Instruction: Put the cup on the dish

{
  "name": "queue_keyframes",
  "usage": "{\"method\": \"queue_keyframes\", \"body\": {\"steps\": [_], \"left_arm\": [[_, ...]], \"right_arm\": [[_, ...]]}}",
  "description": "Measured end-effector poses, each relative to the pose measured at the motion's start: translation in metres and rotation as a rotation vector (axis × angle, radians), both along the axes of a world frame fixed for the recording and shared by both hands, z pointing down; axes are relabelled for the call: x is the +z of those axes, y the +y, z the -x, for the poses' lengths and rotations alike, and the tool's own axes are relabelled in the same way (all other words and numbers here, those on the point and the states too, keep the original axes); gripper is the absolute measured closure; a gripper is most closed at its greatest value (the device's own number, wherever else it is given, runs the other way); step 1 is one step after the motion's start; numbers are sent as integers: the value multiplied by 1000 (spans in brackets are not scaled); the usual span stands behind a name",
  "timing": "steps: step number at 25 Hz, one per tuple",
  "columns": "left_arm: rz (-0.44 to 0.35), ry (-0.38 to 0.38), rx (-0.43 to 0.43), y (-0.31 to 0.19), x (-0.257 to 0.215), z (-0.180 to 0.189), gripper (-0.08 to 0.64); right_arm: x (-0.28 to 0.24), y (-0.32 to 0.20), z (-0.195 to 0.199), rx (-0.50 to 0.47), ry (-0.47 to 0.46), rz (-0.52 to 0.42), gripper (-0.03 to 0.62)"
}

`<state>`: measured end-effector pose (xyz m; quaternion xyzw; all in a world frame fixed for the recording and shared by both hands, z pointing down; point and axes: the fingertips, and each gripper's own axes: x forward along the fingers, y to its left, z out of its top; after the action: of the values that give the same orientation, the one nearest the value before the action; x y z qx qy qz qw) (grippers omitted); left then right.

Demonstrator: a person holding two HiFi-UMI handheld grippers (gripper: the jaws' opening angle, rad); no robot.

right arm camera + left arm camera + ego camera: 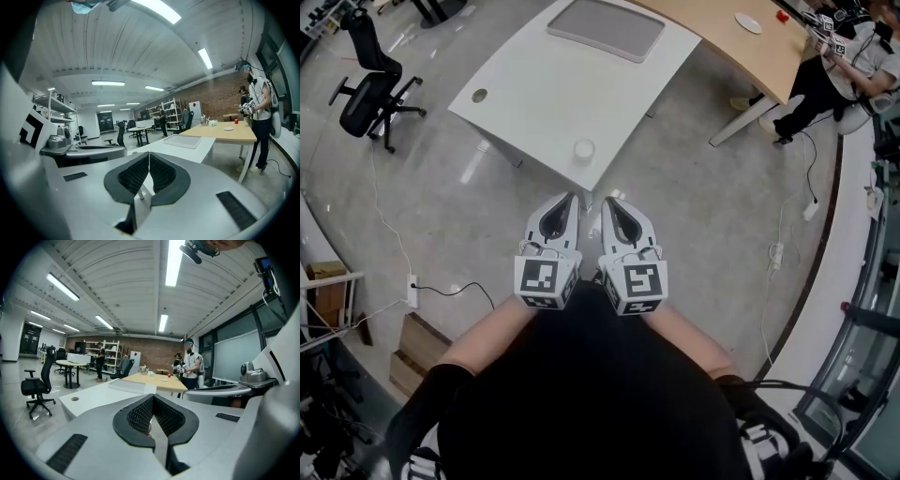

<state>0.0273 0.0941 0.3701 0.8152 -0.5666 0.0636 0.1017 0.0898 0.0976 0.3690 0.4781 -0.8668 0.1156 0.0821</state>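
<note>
Head view: cup [584, 148] (untouched) stands just beyond the closed fingers [569, 206].

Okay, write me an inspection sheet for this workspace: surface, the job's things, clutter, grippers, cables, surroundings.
Surface: white table, mostly bare; a wooden table stands beyond it.
Job's things: cup stands near the white table's near corner; dish lies on the wooden table, well apart from the cup.
Clutter: grey tray at the white table's far end; small red thing on the wooden table.
Grippers: left gripper and right gripper side by side, short of the white table, fingers together, nothing held.
Cables: floor cable on the left; power strip with its lead on the right.
Surroundings: office chair; person at the wooden table.
</note>
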Motion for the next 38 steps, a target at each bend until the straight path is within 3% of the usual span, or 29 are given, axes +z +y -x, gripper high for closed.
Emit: {"method": "queue_keyframes", "body": {"steps": [14,25,30,38], "left_arm": [[107,33,52,-102,47,41,557],[163,10,198,-161,98,89,557],[176,-12,229,-178,109,93,557],[235,-19,209,-196,138,88,557]], "right_arm": [[46,-95,45,-5,68,108,580],[91,-147,96,-4,159,201,579],[108,-154,95,4,187,248,578],[137,-166,84,-12,233,265,578]]}}
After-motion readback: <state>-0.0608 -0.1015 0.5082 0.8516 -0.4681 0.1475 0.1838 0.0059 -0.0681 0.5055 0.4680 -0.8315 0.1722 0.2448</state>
